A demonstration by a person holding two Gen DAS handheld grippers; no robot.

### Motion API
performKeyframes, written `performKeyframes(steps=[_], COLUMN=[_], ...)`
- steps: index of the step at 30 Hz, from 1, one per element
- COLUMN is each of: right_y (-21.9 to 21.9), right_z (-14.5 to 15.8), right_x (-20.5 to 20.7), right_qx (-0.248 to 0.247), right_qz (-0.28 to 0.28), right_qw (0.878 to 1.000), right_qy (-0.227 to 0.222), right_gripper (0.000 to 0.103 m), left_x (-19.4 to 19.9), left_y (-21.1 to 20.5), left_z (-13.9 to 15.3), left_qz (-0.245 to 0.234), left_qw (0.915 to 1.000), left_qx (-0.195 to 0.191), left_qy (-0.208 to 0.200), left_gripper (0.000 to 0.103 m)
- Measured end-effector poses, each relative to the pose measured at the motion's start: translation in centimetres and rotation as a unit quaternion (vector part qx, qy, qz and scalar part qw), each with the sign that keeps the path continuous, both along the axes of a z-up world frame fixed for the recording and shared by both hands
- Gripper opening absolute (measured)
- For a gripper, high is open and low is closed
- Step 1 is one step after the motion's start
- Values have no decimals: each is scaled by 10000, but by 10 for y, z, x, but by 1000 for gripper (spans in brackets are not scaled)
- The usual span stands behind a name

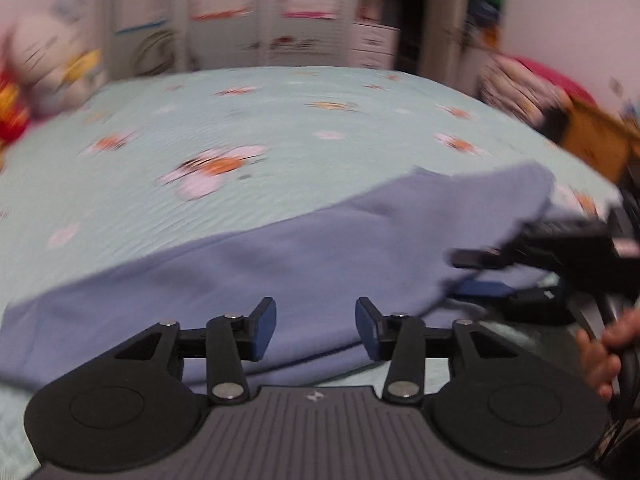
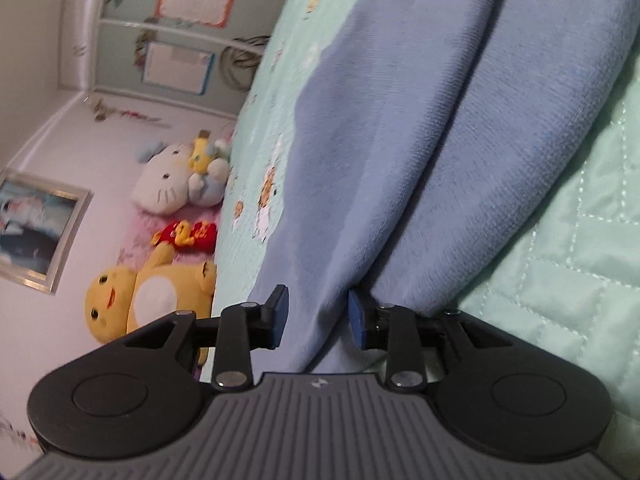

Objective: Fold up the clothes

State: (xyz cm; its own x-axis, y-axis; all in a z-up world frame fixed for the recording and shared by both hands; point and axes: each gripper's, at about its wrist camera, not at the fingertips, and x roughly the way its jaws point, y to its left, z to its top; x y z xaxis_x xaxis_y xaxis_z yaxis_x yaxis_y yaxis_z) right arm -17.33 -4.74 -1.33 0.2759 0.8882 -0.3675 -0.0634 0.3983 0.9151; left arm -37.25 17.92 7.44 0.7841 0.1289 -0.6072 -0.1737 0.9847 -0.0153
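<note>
A light blue garment lies spread on the mint bedsheet, reaching to the bed's near edge. My left gripper hovers just over its near part, jaws apart, nothing pinched. In the left wrist view my right gripper comes in from the right at the garment's right edge, held by a hand. The right wrist view is rolled sideways: a fold of the blue garment runs between the pads of the right gripper, which stand apart and do not squeeze it.
Plush toys sit at the bed's head: a white cat, a yellow figure and a red one. A quilted mint cover lies beside the garment. A wardrobe stands beyond the bed, and a wooden piece at right.
</note>
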Motion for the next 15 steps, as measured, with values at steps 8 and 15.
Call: performKeyframes(steps=[8,15], right_y=[11,9], right_z=[-6,5], right_x=[8,6], right_qx=[58,465], right_qz=[60,81], right_qw=[10000,9989], right_qy=[-2,-41], right_gripper=[3,3], left_x=[27,45], left_y=[-40,-51], left_z=[-24,-40], left_qz=[-794,-810], left_qw=[9893,9771], left_qx=[1214,1956], left_qy=[136,236], left_gripper=[60,60])
